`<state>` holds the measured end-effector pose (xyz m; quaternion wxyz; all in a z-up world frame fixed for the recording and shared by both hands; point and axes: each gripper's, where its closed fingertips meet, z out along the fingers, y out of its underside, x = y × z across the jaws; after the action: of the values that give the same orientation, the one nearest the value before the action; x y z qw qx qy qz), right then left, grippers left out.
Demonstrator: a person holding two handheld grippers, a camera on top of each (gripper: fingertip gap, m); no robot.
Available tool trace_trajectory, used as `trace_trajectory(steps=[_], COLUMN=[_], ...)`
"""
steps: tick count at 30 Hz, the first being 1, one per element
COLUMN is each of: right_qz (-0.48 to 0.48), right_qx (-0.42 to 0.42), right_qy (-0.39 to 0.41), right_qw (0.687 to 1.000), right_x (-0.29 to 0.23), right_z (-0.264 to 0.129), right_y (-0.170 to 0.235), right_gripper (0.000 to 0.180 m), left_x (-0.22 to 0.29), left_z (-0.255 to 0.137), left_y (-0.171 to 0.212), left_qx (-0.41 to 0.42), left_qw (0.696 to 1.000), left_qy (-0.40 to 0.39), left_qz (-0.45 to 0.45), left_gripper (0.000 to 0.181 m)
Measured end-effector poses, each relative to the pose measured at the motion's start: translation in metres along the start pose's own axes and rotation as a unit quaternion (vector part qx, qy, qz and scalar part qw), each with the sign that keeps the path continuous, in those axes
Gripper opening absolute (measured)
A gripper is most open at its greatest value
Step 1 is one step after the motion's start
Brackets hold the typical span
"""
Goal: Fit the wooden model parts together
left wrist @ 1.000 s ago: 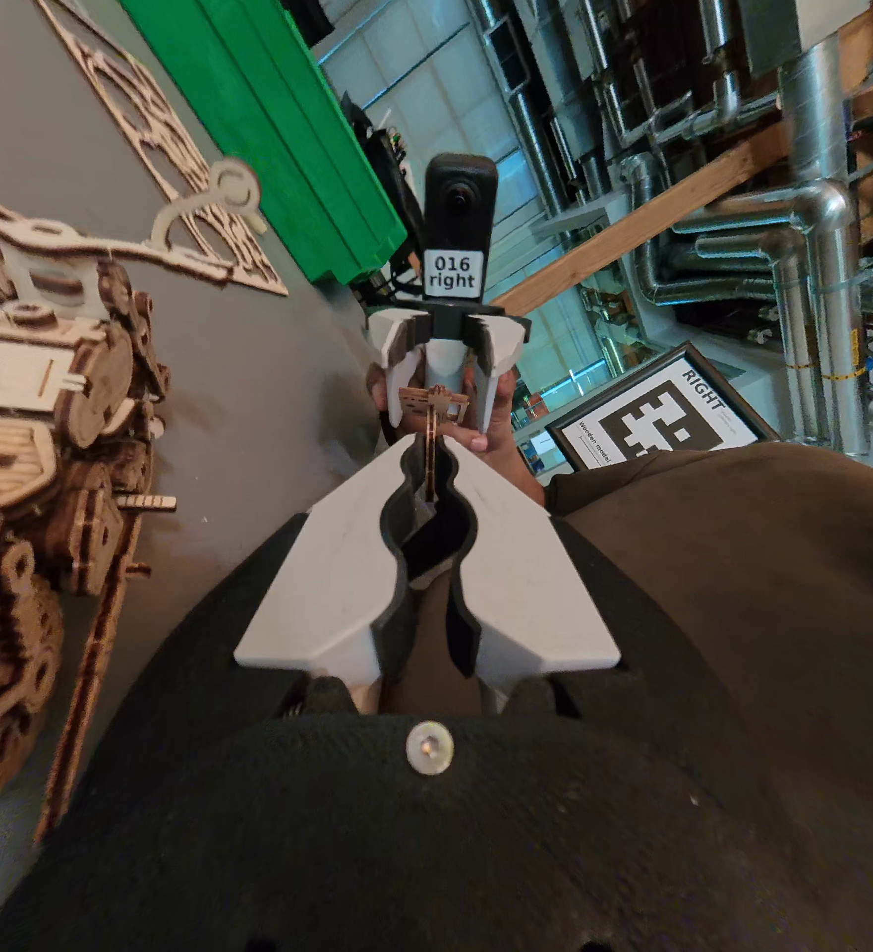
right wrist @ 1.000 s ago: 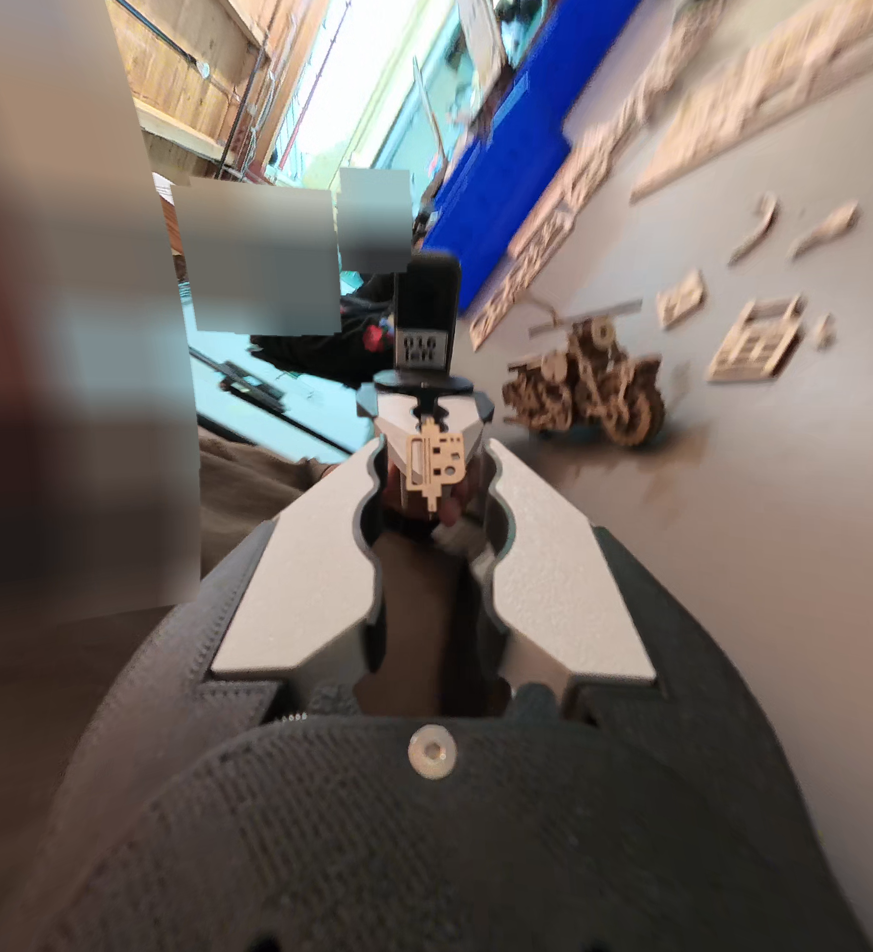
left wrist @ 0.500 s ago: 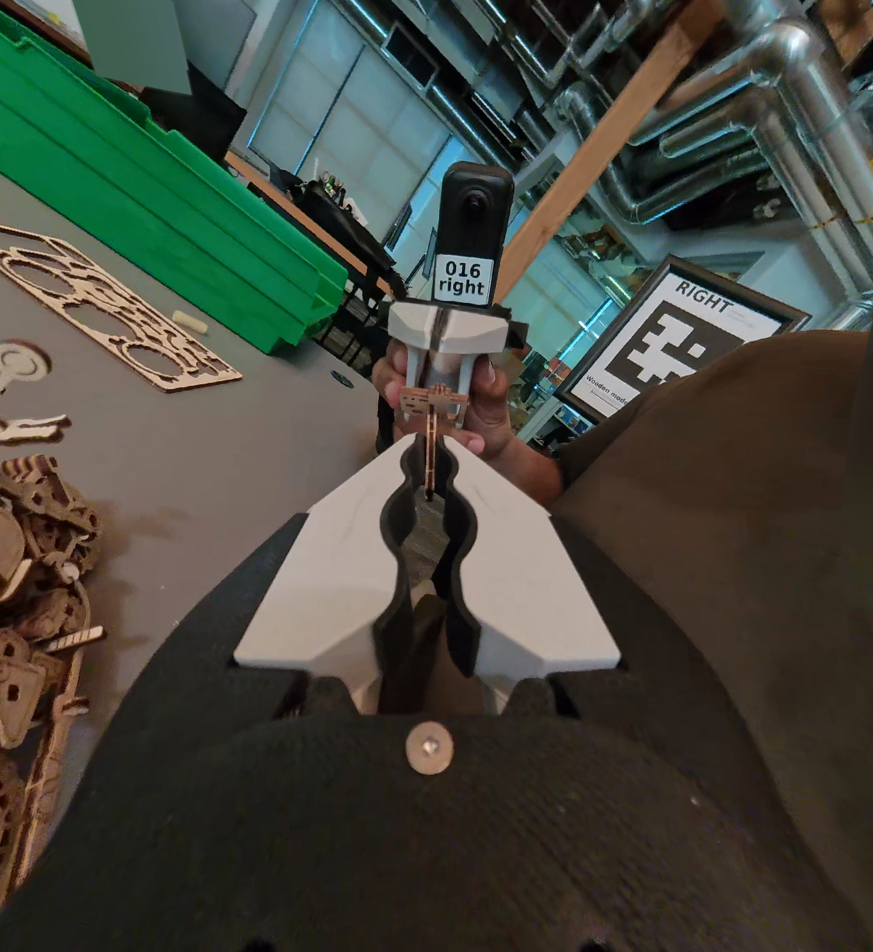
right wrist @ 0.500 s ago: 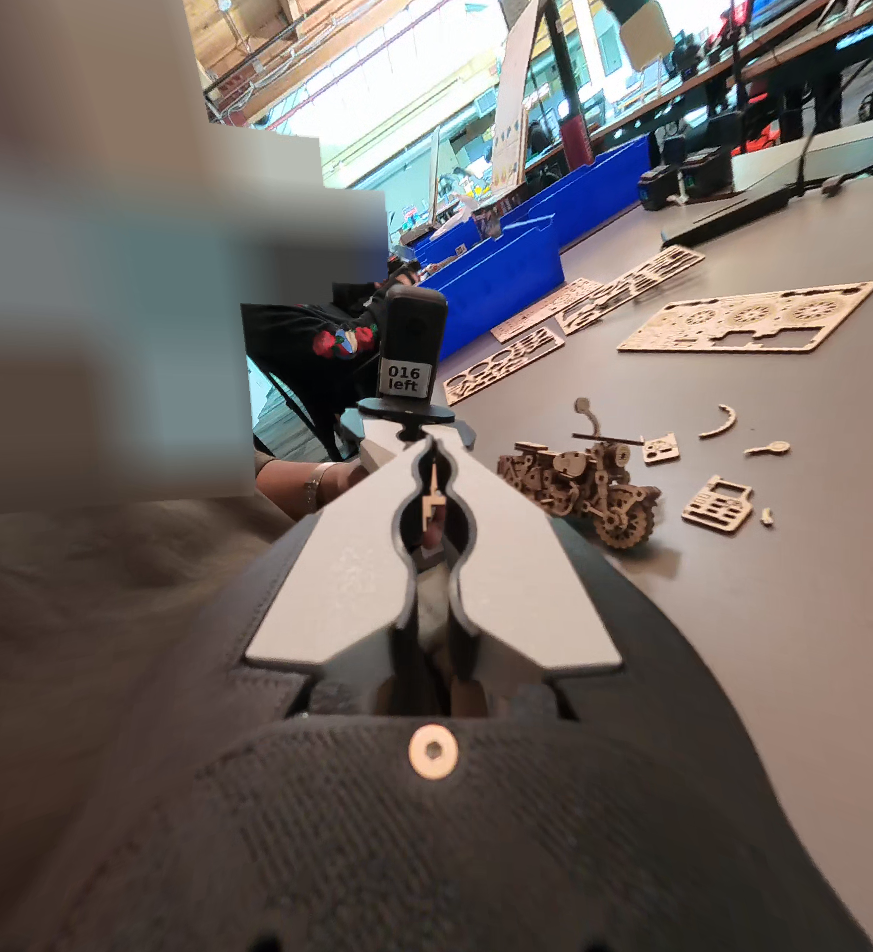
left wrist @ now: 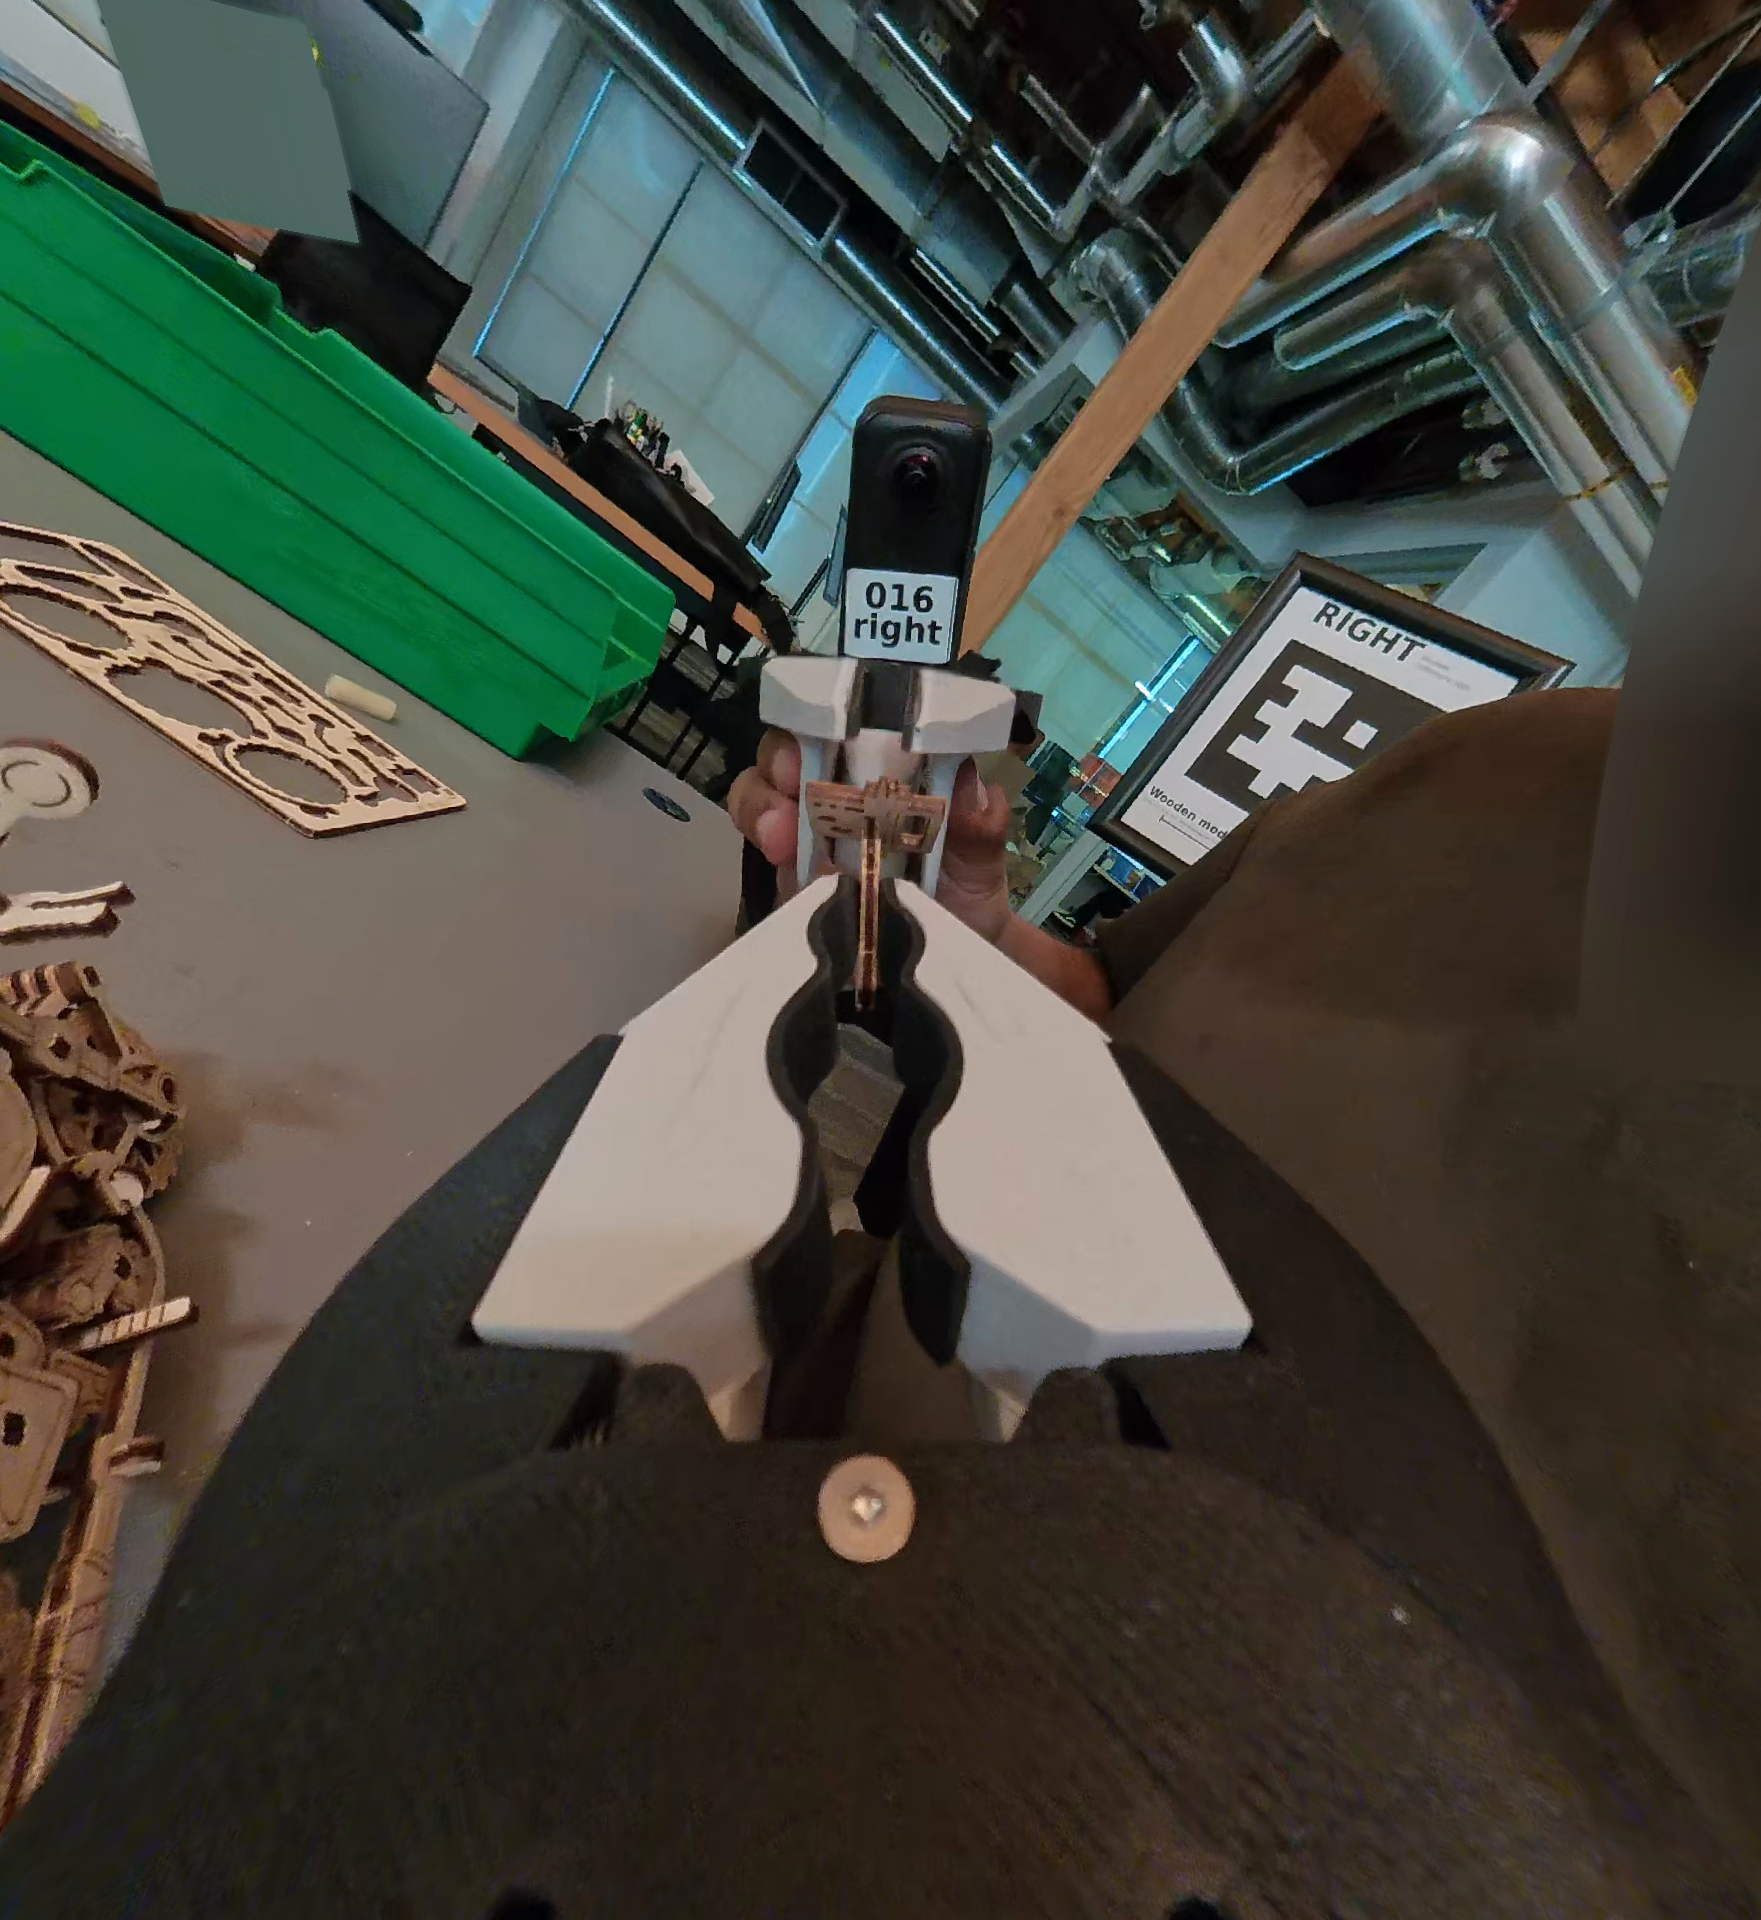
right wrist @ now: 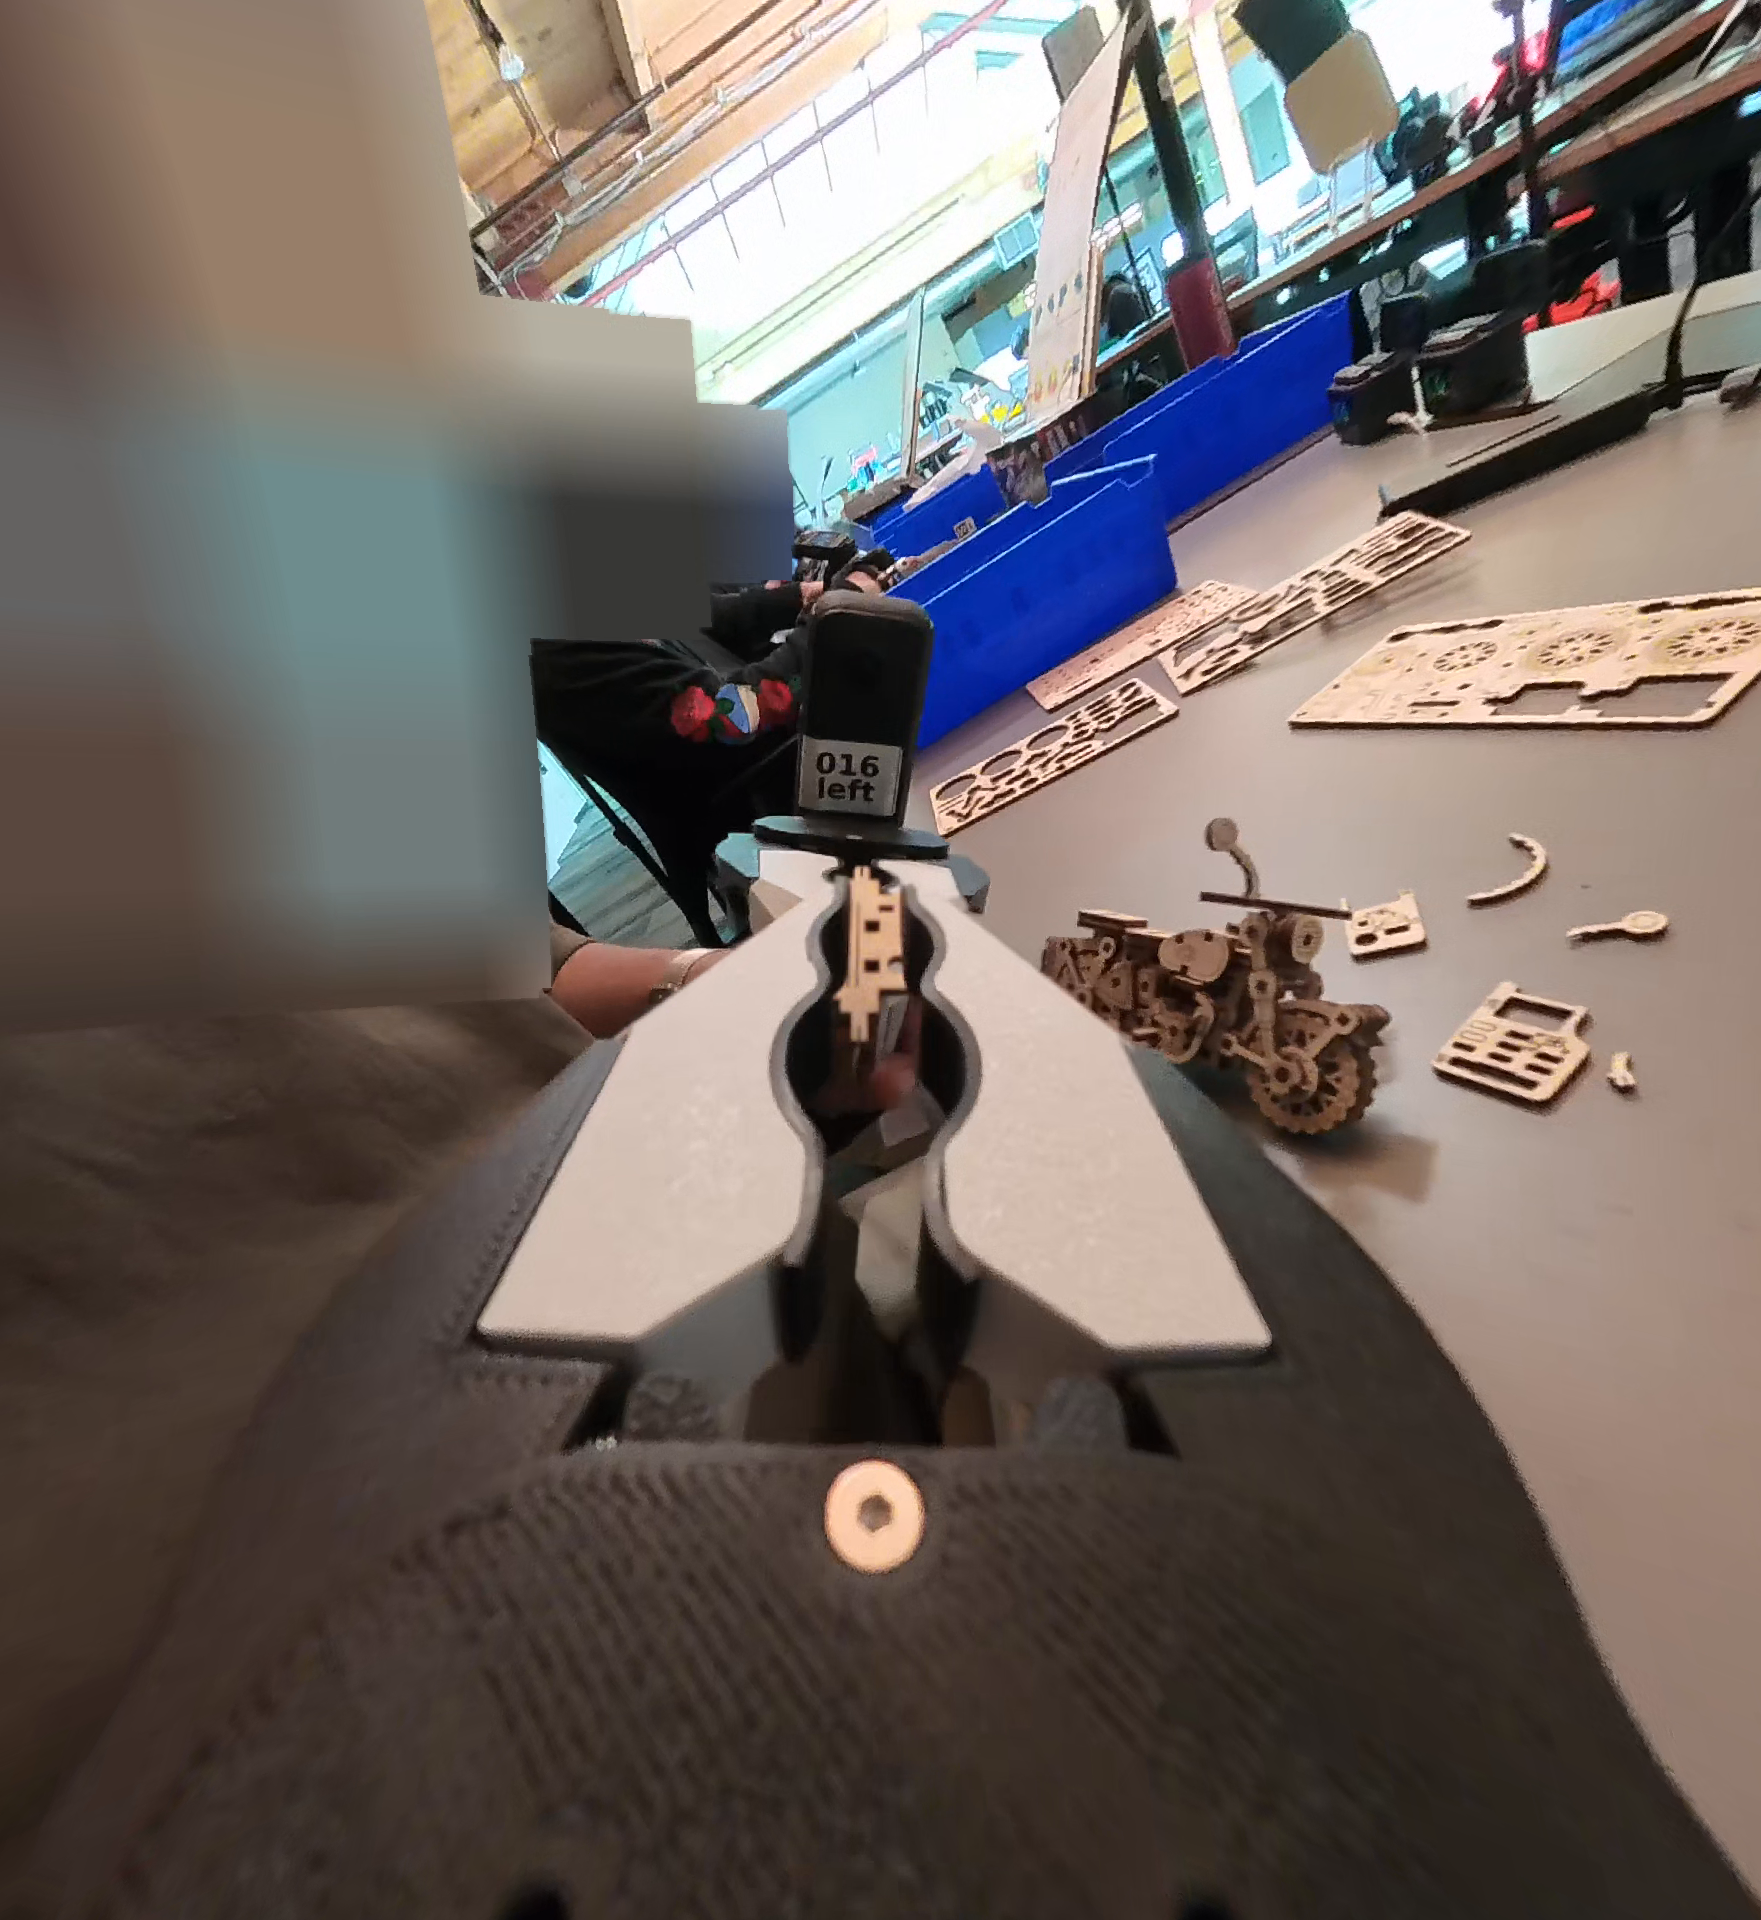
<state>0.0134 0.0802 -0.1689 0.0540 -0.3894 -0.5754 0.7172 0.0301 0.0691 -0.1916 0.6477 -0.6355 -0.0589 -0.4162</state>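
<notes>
My left gripper [left wrist: 865, 902] is shut on a small flat wooden part [left wrist: 868, 935], seen edge-on between its fingertips, with a crosswise piece at its far end. My right gripper [right wrist: 860, 885] faces it tip to tip and is shut on the same wooden part [right wrist: 871, 961]. In the left wrist view the right gripper [left wrist: 871, 831] shows just beyond, with a hand [left wrist: 969, 842] around it. Both hold the part in the air off the table edge. The wooden motorcycle model [right wrist: 1219, 987] stands on the grey table [right wrist: 1478, 1299]; it also shows in the left wrist view [left wrist: 24, 1195].
Loose wooden parts lie right of the model: a grid piece [right wrist: 1510, 1044], a small plate [right wrist: 1385, 925], a curved piece [right wrist: 1510, 873]. Cut-out sheets [right wrist: 1562, 670] [left wrist: 180, 686] lie farther back. A green bin [left wrist: 284, 457], a blue bin [right wrist: 1042, 592] and a framed sign [left wrist: 1323, 717] stand around. Only a small space, under 4 cm, lies between the two pairs of fingers. The small plate [right wrist: 1385, 925] is about equally far from each gripper, around 20 cm.
The right gripper's fingers, open one second ago, have shut on the part that the left gripper holds. Both grippers have turned level with the table.
</notes>
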Motion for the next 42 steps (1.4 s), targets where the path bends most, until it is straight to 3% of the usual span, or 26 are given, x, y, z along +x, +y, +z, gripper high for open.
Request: trace_trajectory(steps=[10,15,18,23,33,38,42], right_qz=[0.004,-0.003,0.008,0.002,0.008,0.003,0.012], right_qx=[-0.024,0.009,-0.022,0.014,-0.013,0.020,-0.010], right_qy=[-0.008,-0.005,-0.008,0.000,-0.003,-0.002,-0.005], right_qw=[1.000,1.000,1.000,1.000,1.000,1.000,1.000], right_x=[-0.002,-0.004,-0.003,-0.002,-0.002,-0.003,-0.002], right_z=[0.006,0.000,0.006,-0.001,0.006,0.000,0.006], right_y=[0.010,-0.003,0.009,-0.005,0.007,-0.006,0.006], right_gripper=[0.010,0.007,0.009,0.008,0.010,0.007,0.007], left_x=[0.002,0.001,0.001,0.000,0.002,0.002,0.001], left_z=[-0.001,-0.002,-0.002,-0.003,-0.003,-0.003,-0.003], left_y=[-0.004,-0.006,-0.006,-0.009,-0.010,-0.010,-0.010], left_qx=[0.013,0.017,0.020,0.027,0.031,0.032,0.034], left_qw=[1.000,1.000,1.000,1.000,0.999,0.999,0.999], left_qy=[0.002,0.001,-0.001,-0.002,0.001,-0.001,0.002], left_qz=[0.000,-0.002,-0.005,-0.007,-0.014,-0.011,-0.021], left_gripper=[0.001,0.001,0.001,0.001,0.001,0.001,0.002])
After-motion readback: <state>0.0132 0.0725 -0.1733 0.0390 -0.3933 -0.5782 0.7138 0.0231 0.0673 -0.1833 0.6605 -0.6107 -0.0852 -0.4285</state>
